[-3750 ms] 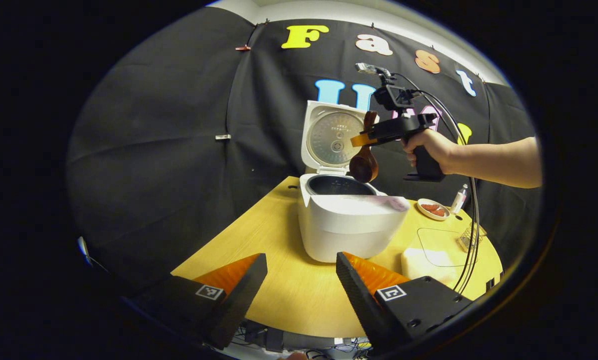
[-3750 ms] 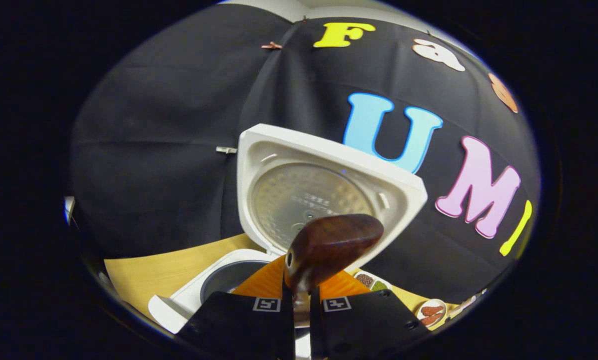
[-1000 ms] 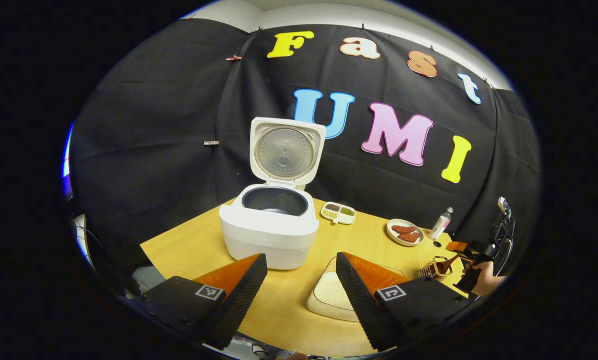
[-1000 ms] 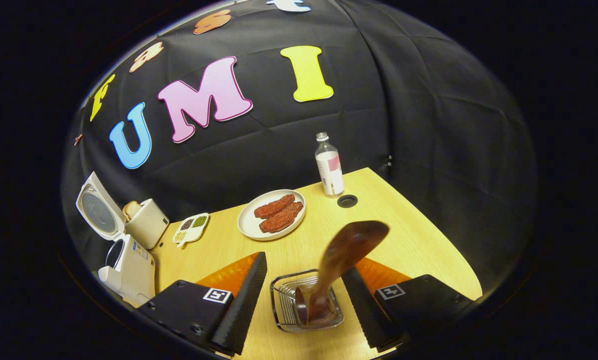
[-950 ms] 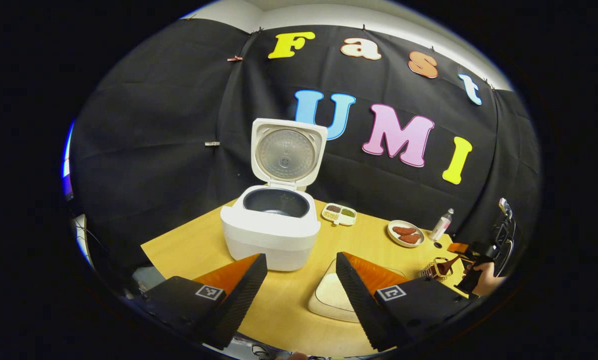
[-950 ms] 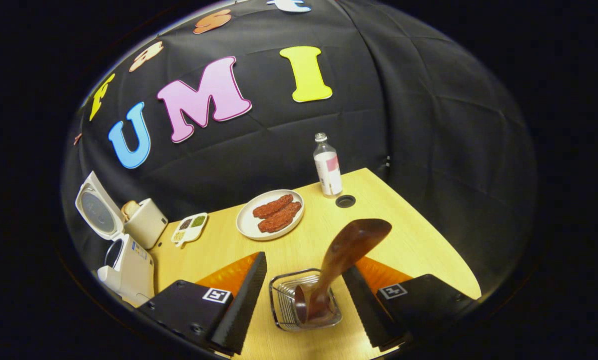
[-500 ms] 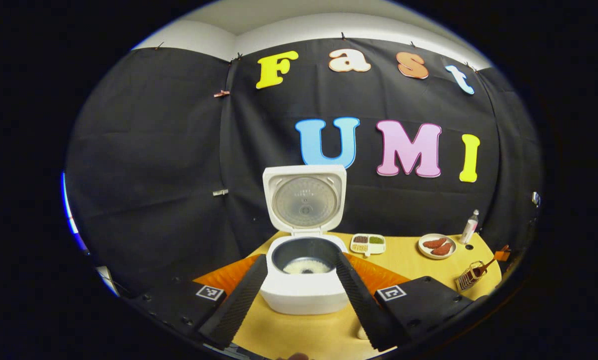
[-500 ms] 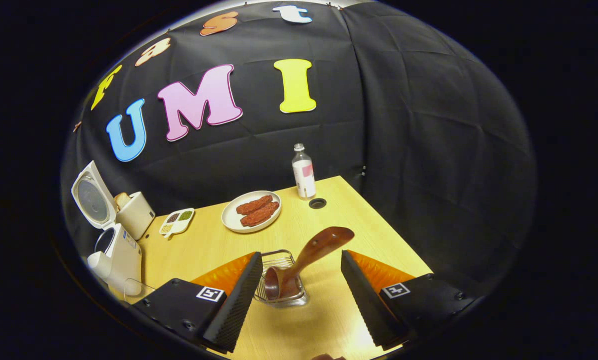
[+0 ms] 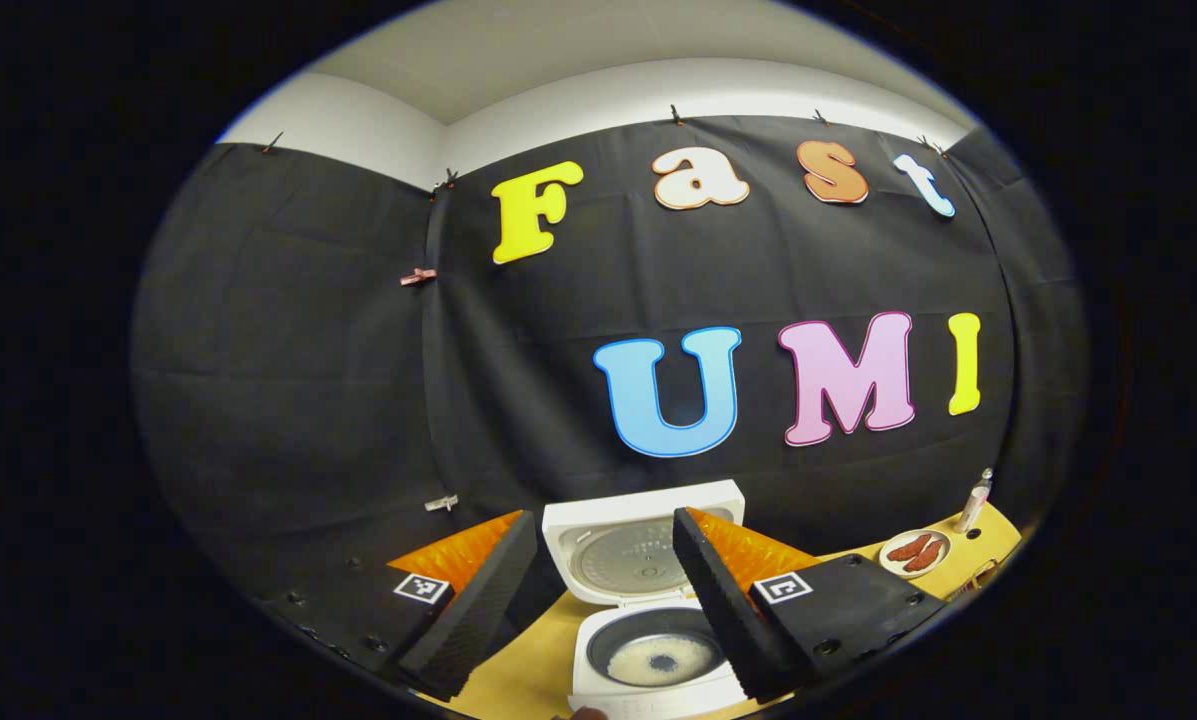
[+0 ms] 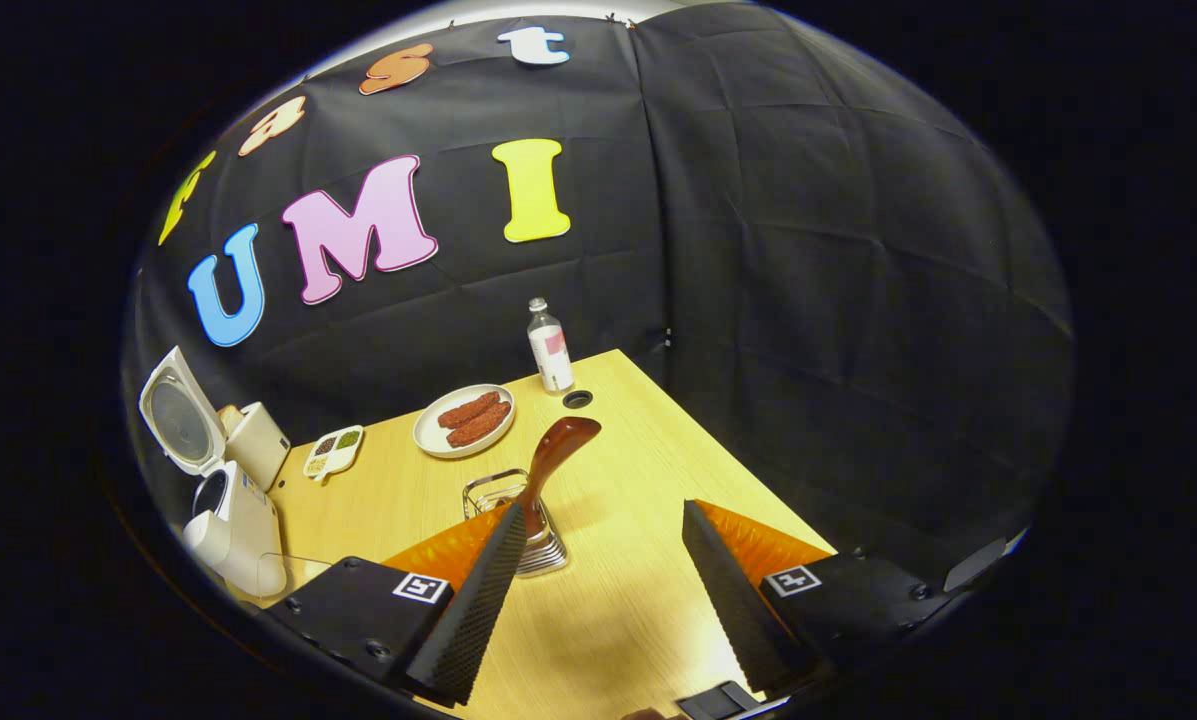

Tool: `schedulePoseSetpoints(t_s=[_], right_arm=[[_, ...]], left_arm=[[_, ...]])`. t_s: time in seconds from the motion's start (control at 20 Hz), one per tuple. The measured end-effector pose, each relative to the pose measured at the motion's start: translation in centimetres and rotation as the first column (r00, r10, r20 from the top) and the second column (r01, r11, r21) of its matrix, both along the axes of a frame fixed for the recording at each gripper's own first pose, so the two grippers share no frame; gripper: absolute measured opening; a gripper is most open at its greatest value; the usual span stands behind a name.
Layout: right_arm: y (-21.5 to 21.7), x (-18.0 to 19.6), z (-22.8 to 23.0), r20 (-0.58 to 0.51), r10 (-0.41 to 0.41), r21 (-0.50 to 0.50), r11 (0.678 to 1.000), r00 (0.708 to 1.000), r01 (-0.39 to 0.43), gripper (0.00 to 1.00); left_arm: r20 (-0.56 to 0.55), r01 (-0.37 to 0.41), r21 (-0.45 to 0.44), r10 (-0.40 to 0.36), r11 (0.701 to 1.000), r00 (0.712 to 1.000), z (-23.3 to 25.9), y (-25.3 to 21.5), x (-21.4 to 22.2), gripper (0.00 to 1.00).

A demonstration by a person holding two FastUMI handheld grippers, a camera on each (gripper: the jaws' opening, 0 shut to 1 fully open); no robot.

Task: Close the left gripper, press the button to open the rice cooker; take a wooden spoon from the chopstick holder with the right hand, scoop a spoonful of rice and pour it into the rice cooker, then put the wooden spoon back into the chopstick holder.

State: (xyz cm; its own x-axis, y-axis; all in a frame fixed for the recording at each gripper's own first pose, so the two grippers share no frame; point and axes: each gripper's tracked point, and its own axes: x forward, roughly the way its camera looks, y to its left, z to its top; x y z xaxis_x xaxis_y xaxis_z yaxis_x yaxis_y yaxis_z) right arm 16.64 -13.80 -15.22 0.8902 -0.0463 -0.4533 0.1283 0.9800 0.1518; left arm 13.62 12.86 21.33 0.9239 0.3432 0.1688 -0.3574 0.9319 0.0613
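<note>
Rice (image 9: 661, 660) lay as a pale ring in the dark pot of the open cooker (image 9: 658, 640), seen in the left gripper view from above and in front. The cooker's lid (image 9: 630, 545) stood raised at the back, its inner plate facing forward. The left gripper (image 9: 598, 600) was held high and level, pointing at the wall, its jaws apart and clamped on nothing; the cooker showed in the gap between the two fingers. Far right in that view sat a plate (image 9: 915, 553) with reddish food and a small bottle (image 9: 976, 500) at the table's edge.

In the right gripper view the right gripper (image 10: 598, 600) hung above the table (image 10: 648, 560), tilted downward, jaws wide apart and empty. The spoon (image 10: 550, 465) stood in the wire holder (image 10: 518, 520), bowl down, handle leaning up and to the right, just past the tip of the gripper's left finger and clear of both fingers. Beyond the holder lay the plate (image 10: 464, 420) and the bottle (image 10: 550, 346) beside a round hole in the tabletop. A small divided dish (image 10: 332, 450) sat between the plate and the cooker (image 10: 233, 525), which stood at the far left with its lid (image 10: 170, 410) up. A flat clear container edge showed near the cooker, too faint to tell more.
</note>
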Motion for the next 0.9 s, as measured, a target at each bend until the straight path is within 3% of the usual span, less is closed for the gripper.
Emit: schedulePoseSetpoints(t_s=[0.2,0.55,0.9], right_arm=[[-0.3,-2.9,2.4,0.034,-0.012,-0.044,0.999,0.999,0.014,0.99],[1.6,-6.0,6.2,0.100,0.003,-0.130,0.992,0.995,0.010,0.98],[3.1,-9.1,8.7,0.163,-0.031,-0.154,0.986,0.986,0.057,0.99]], left_arm=[[0.021,0.097,-0.134,-0.095,0.986,0.995,2.3,1.2,4.5,0.94],[-0.058,0.148,-0.144,-0.158,0.978,0.986,4.0,4.8,13.9,0.96],[-0.207,0.200,-0.209,-0.243,0.957,0.948,-0.3,4.9,22.5,0.96]])
